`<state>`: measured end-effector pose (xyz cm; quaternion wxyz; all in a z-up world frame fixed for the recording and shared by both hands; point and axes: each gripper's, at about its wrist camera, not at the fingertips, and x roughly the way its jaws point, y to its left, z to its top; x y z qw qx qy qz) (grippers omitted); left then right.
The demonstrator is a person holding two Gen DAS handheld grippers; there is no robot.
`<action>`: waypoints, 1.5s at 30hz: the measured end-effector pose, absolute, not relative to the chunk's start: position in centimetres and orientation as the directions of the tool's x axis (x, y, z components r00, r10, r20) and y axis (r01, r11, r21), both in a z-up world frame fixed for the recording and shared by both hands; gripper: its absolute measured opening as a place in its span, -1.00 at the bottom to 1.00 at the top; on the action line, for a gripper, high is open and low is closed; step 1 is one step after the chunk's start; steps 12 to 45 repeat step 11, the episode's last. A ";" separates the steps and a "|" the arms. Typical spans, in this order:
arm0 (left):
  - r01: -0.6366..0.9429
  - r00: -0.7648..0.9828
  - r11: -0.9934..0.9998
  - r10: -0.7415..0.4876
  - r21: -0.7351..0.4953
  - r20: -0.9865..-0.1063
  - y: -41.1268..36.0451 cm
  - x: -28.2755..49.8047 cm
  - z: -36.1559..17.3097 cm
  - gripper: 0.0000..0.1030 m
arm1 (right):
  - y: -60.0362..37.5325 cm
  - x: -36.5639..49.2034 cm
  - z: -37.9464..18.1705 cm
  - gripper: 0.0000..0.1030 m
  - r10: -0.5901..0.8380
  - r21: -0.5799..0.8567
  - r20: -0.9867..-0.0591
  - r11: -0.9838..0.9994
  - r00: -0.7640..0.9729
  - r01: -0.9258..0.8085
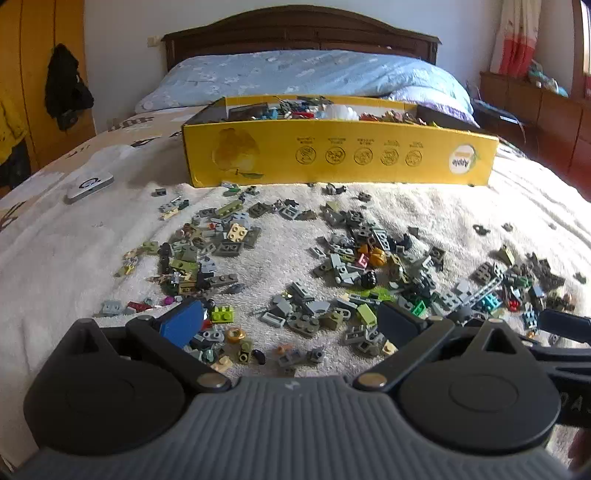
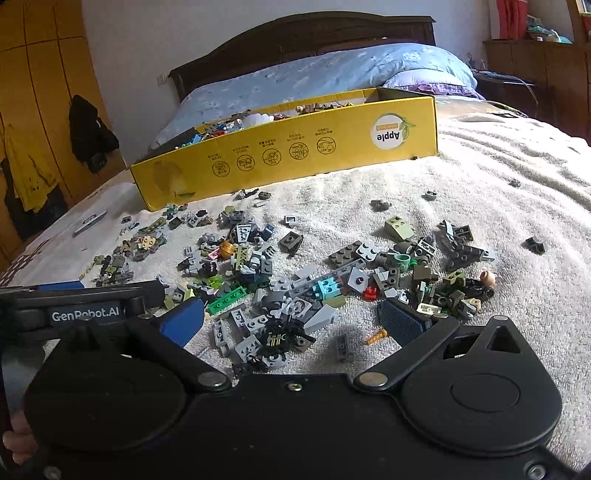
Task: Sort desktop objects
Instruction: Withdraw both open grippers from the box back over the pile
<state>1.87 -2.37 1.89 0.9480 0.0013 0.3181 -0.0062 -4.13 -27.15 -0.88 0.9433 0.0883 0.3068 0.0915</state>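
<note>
Many small toy bricks, mostly grey and green, lie scattered on a white towel (image 1: 280,251) on a bed; they also show in the right wrist view (image 2: 280,273). A yellow cardboard box (image 1: 340,155) holding more bricks stands behind them, also in the right wrist view (image 2: 288,155). My left gripper (image 1: 291,319) is open and empty, low over the near bricks. My right gripper (image 2: 291,317) is open and empty over another cluster. The left gripper's body (image 2: 85,314) shows at the left of the right wrist view.
A white flat device (image 1: 90,186) lies on the bed at the left. A blue pillow (image 1: 295,74) and a dark headboard (image 1: 295,29) are behind the box. A wooden wardrobe (image 1: 37,74) stands at the left, a low cabinet (image 1: 535,107) at the right.
</note>
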 end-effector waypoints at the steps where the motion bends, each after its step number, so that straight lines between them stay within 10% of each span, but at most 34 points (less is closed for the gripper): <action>1: 0.012 0.800 1.000 -0.015 -0.008 -0.600 -2.2 1.8 1.8 1.00 | -27.1 -4.0 -0.8 0.99 0.222 0.217 -0.566 0.969 0.794 -0.116; 45: -0.011 0.804 1.000 0.010 0.001 -0.594 -3.3 2.2 1.2 1.00 | -27.8 -3.6 -1.0 0.99 0.225 0.253 -0.533 0.962 0.816 -0.100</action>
